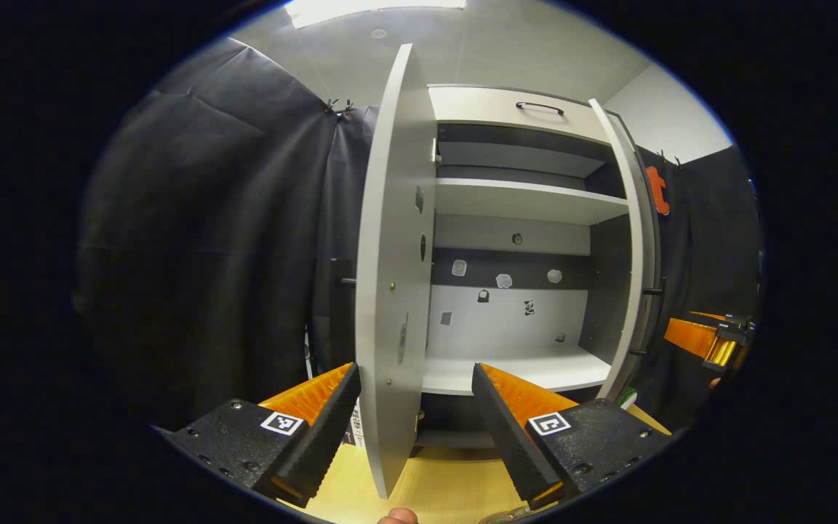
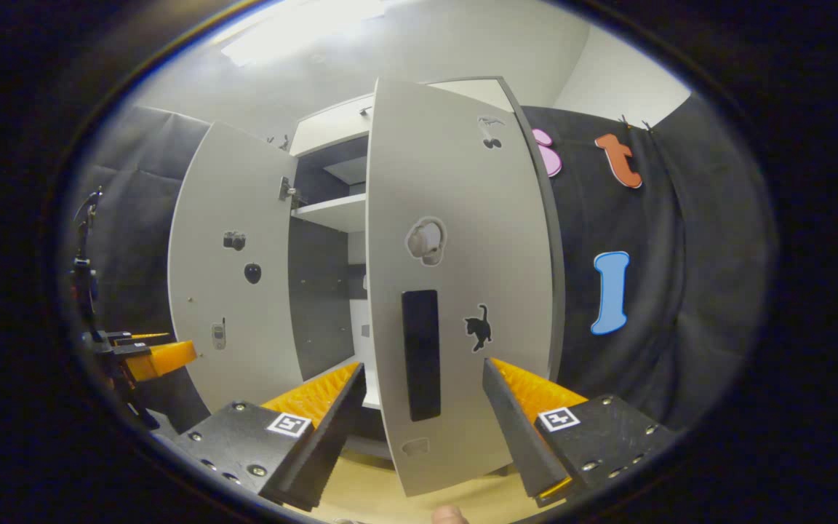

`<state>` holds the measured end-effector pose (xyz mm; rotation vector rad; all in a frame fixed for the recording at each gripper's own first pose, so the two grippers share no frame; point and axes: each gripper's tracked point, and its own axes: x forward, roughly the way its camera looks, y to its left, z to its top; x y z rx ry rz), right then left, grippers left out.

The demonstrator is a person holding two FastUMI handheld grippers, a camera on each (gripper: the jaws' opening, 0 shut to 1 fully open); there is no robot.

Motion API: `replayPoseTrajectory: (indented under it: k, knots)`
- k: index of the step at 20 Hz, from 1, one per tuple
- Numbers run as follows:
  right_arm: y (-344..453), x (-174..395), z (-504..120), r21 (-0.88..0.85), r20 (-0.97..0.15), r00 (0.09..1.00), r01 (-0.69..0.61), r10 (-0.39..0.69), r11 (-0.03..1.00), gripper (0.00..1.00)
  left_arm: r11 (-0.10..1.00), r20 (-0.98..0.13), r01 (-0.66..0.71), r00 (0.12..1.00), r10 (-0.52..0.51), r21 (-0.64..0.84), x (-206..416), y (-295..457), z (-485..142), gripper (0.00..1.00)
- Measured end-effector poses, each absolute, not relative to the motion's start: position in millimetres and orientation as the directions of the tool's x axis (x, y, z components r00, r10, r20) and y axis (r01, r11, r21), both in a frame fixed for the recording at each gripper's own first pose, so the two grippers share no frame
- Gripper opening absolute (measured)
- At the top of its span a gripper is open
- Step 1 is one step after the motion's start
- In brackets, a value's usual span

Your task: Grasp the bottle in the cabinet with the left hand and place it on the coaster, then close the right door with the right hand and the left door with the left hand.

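Here, each hand-held gripper spread: left [image 1: 416, 411] astride left door [image 1: 393, 276], right [image 2: 423, 407] astride right door [image 2: 455, 291].

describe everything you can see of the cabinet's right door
The right door is a tall, flat, pale grey panel that looks like laminated board, standing upright and part open. In the right gripper view its face carries a dark vertical handle, a black cat sticker and a few other small stickers. The right tongs stand open with the door's lower edge between the fingers; contact cannot be told. In the left gripper view it shows edge-on beside the shelves.
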<state>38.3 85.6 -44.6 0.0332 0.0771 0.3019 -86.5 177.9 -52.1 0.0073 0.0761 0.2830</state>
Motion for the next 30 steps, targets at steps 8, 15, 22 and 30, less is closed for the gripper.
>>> replayPoseTrajectory:
  k: [8,15,22,30]
  knots:
    - [87.6,39.9,-38.2,0.053,-0.056,0.955,-0.288,0.291,0.956,0.98,0.947,-0.070,-0.319,0.945,0.321,0.032,-93.3,200.2,-49.9,0.96]
    - [92.9,38.3,-34.6,0.053,-0.048,0.957,-0.285,0.287,0.957,0.98,0.934,-0.065,-0.355,0.932,0.356,0.034,-97.1,221.2,-48.3,0.94]
    - [92.7,37.6,-35.0,0.046,-0.043,0.964,-0.261,0.263,0.964,0.98,0.927,-0.068,-0.373,0.925,0.374,0.025,-97.9,236.4,-50.9,0.94]
    - [99.6,44.1,-39.9,0.047,-0.050,0.967,-0.249,0.251,0.967,0.97,0.942,-0.080,-0.336,0.939,0.335,0.006,-97.9,236.8,-49.4,0.98]
